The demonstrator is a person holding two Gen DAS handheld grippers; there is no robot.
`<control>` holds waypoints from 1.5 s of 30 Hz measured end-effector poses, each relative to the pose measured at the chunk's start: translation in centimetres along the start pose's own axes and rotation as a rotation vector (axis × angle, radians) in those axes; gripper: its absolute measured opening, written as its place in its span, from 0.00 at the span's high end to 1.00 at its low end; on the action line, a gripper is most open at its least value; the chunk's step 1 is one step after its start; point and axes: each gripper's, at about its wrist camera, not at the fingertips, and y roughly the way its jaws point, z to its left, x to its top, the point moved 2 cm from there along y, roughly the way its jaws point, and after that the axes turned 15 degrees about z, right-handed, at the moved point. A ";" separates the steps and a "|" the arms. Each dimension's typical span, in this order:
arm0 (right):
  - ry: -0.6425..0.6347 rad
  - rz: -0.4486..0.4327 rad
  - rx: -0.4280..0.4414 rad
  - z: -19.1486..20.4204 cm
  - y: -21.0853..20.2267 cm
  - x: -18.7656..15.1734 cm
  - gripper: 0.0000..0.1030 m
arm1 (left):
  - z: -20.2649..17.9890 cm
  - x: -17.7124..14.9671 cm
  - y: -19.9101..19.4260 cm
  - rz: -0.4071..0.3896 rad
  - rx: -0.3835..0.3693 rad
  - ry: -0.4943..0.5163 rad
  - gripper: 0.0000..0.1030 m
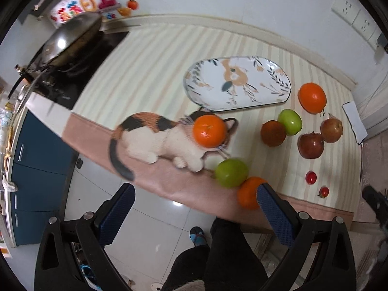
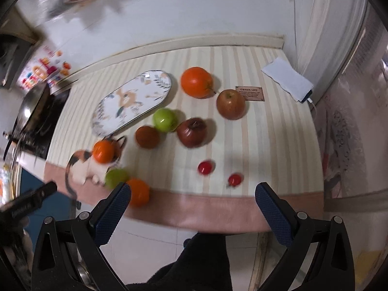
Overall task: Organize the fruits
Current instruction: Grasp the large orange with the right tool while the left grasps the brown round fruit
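Task judged barely begun: oval plate point(image 2: 114, 118) seen bare, no fruit on it. All fruit scattered loose on striped desk point(image 2: 266, 133): oranges point(image 2: 197, 85), green apples point(image 2: 165, 120), red apples point(image 2: 230, 104), two cherry tomatoes point(image 2: 206, 167). One orange point(image 1: 209, 131) seen over toy cat's point(image 1: 150, 140) head. Left gripper point(image 1: 196, 206) and right gripper point(image 2: 194, 201) both held wide apart, nothing gripped, hovering off desk's near edge. Everything left to be sorted.

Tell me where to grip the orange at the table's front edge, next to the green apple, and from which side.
Grip the orange across its round middle, coming from above with the left gripper. The green apple sits against one side, so set the fingers on the two free sides, probably.
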 end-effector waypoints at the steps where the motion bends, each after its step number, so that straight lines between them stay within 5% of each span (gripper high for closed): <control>1: 0.009 0.015 0.008 -0.4 0.8 1.3 0.00 | -0.9 1.1 0.7 0.026 -0.013 0.008 0.00; 10: 0.009 0.125 0.026 -1.9 5.5 13.1 0.00 | -9.2 9.5 6.5 0.166 -0.064 0.128 0.02; 14: -0.040 0.176 0.004 -1.1 8.2 17.6 0.00 | -11.3 11.0 9.6 0.245 -0.075 0.159 0.11; 23: -0.099 0.269 -0.028 0.4 13.9 24.8 0.01 | -14.7 12.6 12.3 0.276 -0.064 0.259 0.15; 25: -0.117 0.300 -0.013 0.9 15.0 25.8 0.01 | -15.1 12.9 12.6 0.277 -0.057 0.276 0.30; 30: -0.156 0.362 -0.012 2.1 17.7 26.9 0.04 | -16.9 13.1 12.5 0.219 -0.083 0.338 0.31; 33: -0.177 0.394 -0.015 2.7 19.1 27.0 0.19 | -17.5 13.1 12.0 0.191 -0.086 0.360 0.34; 38: -0.218 0.369 -0.038 3.4 19.3 26.9 0.20 | -18.4 13.2 10.4 0.155 -0.122 0.409 0.60; 45: -0.222 0.391 -0.030 3.6 19.4 25.7 0.20 | -17.8 13.1 11.0 0.157 -0.174 0.445 0.56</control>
